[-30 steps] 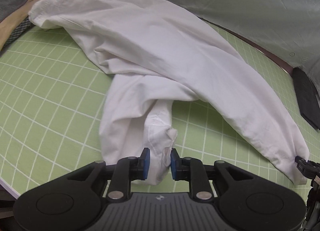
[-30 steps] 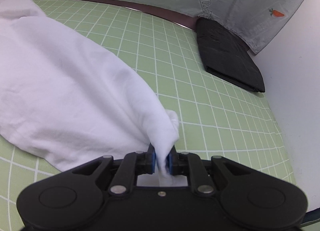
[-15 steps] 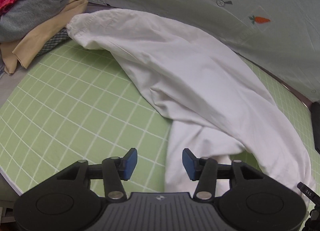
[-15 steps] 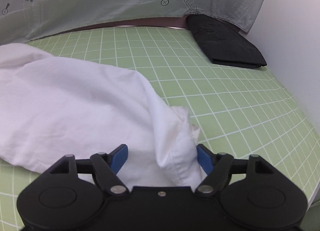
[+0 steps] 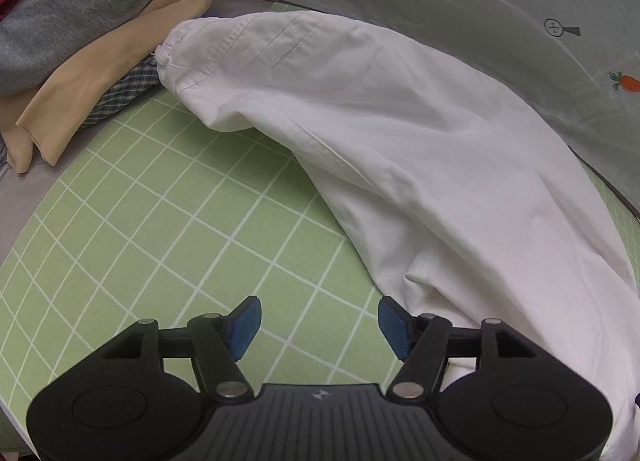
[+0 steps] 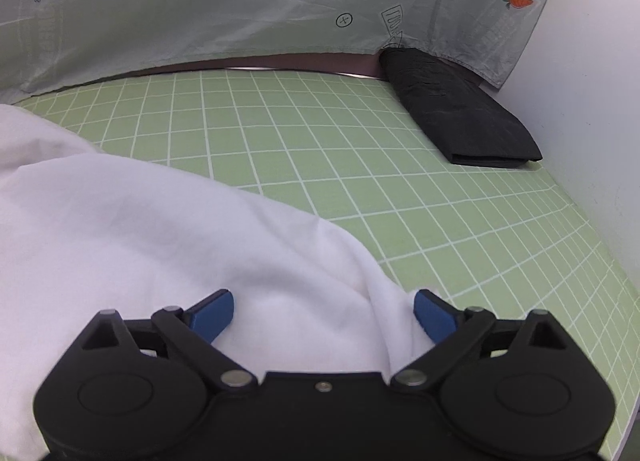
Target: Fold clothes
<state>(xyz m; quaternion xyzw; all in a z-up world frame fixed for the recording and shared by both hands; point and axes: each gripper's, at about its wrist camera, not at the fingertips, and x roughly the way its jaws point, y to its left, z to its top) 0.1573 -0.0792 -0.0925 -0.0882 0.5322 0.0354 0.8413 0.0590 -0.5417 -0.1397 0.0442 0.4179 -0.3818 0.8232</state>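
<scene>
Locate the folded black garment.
In the right wrist view, the folded black garment lies at the green mat's far right corner, against the white wall, under the grey curtain's edge.

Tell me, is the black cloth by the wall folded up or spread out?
Folded. The black cloth lies as a neat flat rectangle on the green mat, and stacked layers show along its near edge.

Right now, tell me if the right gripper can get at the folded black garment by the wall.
Probably yes. The right gripper, jaws opening, hangs over the white trousers without gripping them, and only bare green grid mat lies between it and the folded black garment.
</scene>
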